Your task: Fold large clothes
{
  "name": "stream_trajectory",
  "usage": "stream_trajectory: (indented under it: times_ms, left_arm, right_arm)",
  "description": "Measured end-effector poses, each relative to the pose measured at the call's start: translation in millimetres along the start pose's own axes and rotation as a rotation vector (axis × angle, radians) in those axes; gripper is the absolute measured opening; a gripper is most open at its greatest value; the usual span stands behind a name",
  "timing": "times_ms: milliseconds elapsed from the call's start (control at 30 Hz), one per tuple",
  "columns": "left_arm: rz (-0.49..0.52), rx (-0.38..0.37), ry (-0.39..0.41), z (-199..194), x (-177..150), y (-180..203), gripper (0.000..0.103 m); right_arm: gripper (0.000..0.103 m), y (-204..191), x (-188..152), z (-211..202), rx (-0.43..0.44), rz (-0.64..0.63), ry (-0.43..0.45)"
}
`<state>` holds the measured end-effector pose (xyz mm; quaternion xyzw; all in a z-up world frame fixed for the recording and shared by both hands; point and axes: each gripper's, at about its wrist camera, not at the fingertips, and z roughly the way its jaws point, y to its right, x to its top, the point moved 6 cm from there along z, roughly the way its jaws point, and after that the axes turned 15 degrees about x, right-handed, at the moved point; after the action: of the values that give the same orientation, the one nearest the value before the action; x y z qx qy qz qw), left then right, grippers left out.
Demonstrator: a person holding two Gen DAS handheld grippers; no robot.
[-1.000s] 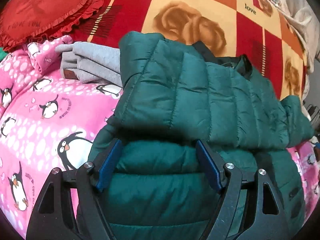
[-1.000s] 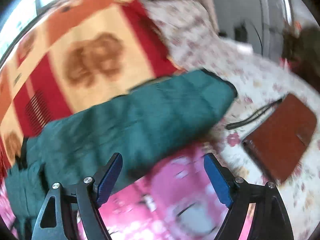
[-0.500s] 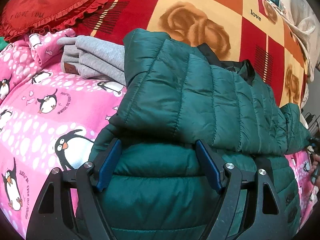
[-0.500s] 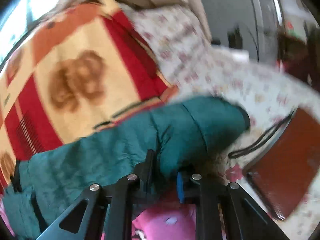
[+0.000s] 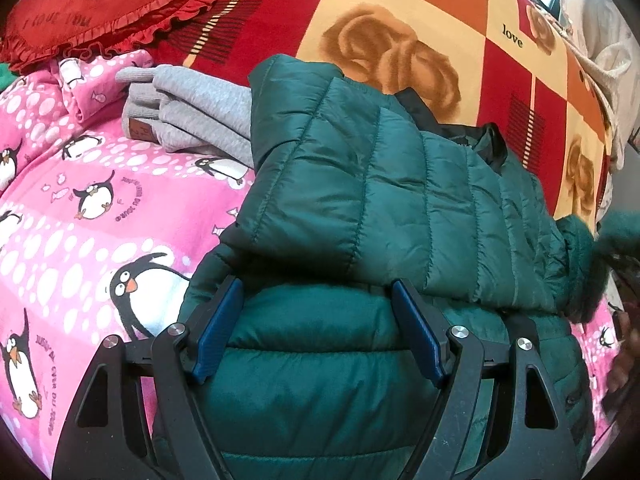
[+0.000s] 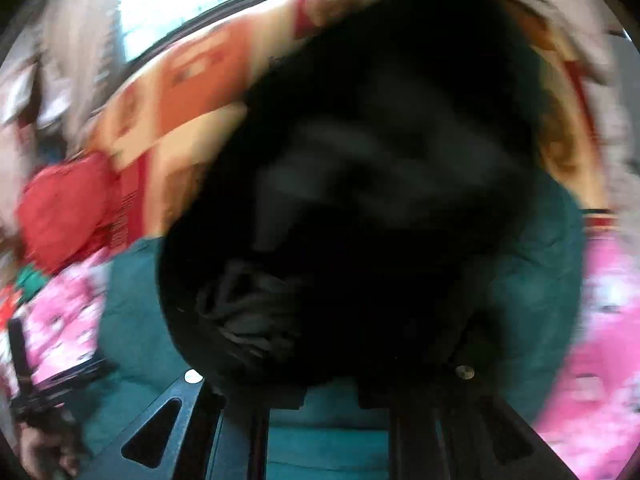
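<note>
A dark green quilted puffer jacket (image 5: pixel 400 200) lies on the bed, one sleeve folded across its body. My left gripper (image 5: pixel 316 328) is open, its blue pads either side of the jacket's lower body, pressing on it. In the right wrist view my right gripper (image 6: pixel 328 396) is shut on the other green sleeve (image 6: pixel 532 288), whose dark cuff opening (image 6: pixel 360 200) fills the blurred frame. The lifted sleeve end also shows at the right edge of the left wrist view (image 5: pixel 580 252).
A folded grey garment (image 5: pixel 192 116) lies behind the jacket on the pink penguin blanket (image 5: pixel 80 208). A red heart pillow (image 5: pixel 100 0) sits at the back left. A red and orange rose blanket (image 5: pixel 400 40) covers the far bed.
My right gripper shut on the sleeve end and lifted it up and over toward the jacket, so the cuff now covers its view. My left gripper stayed on the jacket body.
</note>
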<state>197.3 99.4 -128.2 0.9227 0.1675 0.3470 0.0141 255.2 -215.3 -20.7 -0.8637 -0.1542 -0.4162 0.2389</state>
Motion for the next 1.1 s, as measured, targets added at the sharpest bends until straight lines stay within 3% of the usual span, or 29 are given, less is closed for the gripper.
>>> stream_trajectory:
  times_ms: [100, 233, 367, 467, 533, 600, 700, 800, 867, 1000, 1100]
  left_arm:
    - [-0.014, -0.015, 0.0, 0.1, 0.2, -1.8, 0.077]
    - [-0.034, -0.03, -0.001, -0.4, -0.3, -3.2, 0.077]
    - [-0.041, -0.037, -0.003, 0.3, -0.3, -3.4, 0.077]
    - [-0.044, -0.041, -0.005, 0.7, 0.1, -3.9, 0.078]
    - [-0.05, -0.045, -0.007, 0.6, 0.1, -4.5, 0.078]
    - [-0.057, -0.041, -0.001, -3.7, 1.2, -5.0, 0.078]
    - [-0.054, -0.052, 0.082, -35.9, 15.0, 3.5, 0.078]
    - [0.013, -0.135, 0.147, -62.6, 32.1, 36.4, 0.078]
    - [0.101, -0.219, 0.142, -63.4, 44.0, 73.3, 0.079]
    - [0.174, -0.263, 0.002, -23.4, 54.4, 121.0, 0.079]
    - [0.104, -0.287, -0.093, 9.2, 53.5, 135.4, 0.078]
  right_arm:
    - [0.015, -42.2, -18.8, 52.9, 0.12, -0.044, -0.081]
    - [0.016, -54.5, -36.6, 88.4, 0.138, -0.06, -0.189]
    - [0.045, -50.9, -33.1, 80.9, 0.156, -0.019, -0.172]
    - [0.052, -53.3, -34.2, 59.4, 0.136, -0.028, -0.181]
    - [0.061, -55.4, -42.9, 40.5, 0.084, -0.049, -0.197]
    - [0.08, -44.4, -59.6, 13.8, -0.116, -0.115, -0.247]
    - [0.083, -26.0, -85.3, -14.7, -0.329, -0.212, -0.295]
    - [0.086, -4.3, -113.7, -24.6, -0.309, -0.141, -0.29]
    - [0.089, 2.9, -119.5, -31.0, -0.28, -0.104, -0.225]
    - [0.095, 8.9, -117.1, -31.6, -0.296, -0.084, -0.182]
    - [0.095, 5.5, -116.3, -31.8, -0.316, -0.11, -0.166]
